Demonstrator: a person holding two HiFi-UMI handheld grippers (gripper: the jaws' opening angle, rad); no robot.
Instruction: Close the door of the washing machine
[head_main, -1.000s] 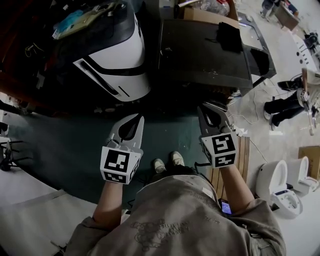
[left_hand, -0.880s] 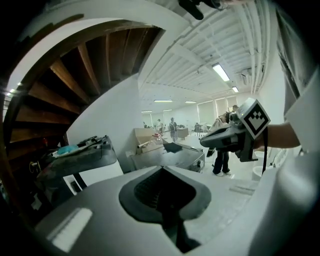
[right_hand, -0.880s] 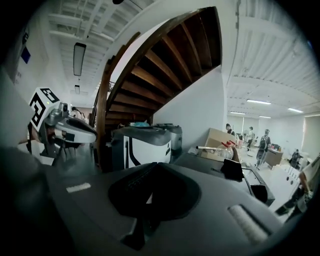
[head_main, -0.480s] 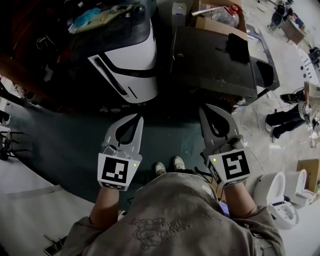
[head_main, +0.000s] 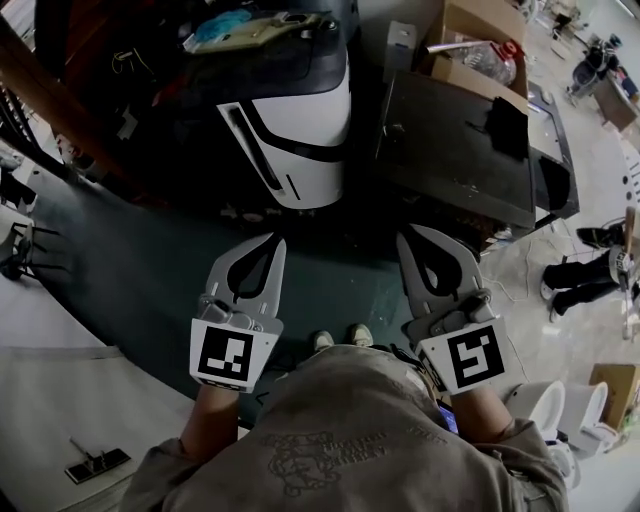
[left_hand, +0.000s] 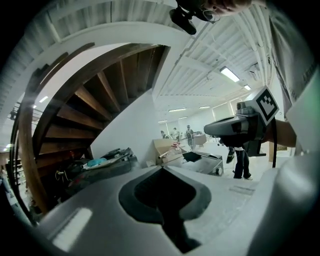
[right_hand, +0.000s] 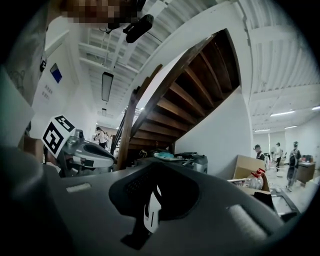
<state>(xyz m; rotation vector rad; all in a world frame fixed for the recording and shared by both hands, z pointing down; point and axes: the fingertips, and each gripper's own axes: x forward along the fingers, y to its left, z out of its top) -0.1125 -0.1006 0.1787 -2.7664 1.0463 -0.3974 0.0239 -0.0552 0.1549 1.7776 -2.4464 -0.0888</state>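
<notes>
Head view: the washer (head_main: 300, 150), white-fronted with clutter on its dark top, stands ahead on the floor (head_main: 150, 280), just beside a dark cabinet (head_main: 450, 150). I cannot tell how its door stands. Both forearms (head_main: 212, 422) reach forward side by side. The left claw (head_main: 268, 245) and right claw (head_main: 408, 238) point towards the washer, well short of it, each clenched on nothing. Only the gripper views show wooden stairs (right_hand: 185, 100) rising behind the washer and people (right_hand: 295, 160) far off.

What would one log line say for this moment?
left gripper: shut, empty | right gripper: shut, empty | washing machine: ahead, untouched
</notes>
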